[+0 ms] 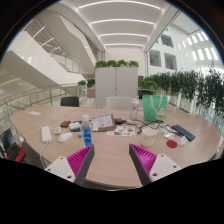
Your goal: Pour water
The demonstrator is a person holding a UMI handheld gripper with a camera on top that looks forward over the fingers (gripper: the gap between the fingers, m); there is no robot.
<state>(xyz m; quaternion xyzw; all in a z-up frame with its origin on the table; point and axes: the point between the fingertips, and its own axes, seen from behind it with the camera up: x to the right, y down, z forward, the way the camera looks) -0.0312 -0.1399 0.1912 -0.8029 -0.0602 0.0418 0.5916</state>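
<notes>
Water bottle [87,131], with its blue label, stands upright on the round wooden table [110,160], just ahead of my left finger and a little outside the gap. My jaws [112,160] are spread wide and hold nothing; the pink pads [141,157] face each other over bare table top. By my reckoning nothing of the pouring is done: the bottle is not yet gripped, and I cannot tell which vessel should take the water, though green cups [152,106] stand well beyond, toward the far right. Clutter lies in a band across the middle, papers [102,123] and small items among them. Near me the table is open, so a straight approach looks free, with the near edge just beneath my fingers.
</notes>
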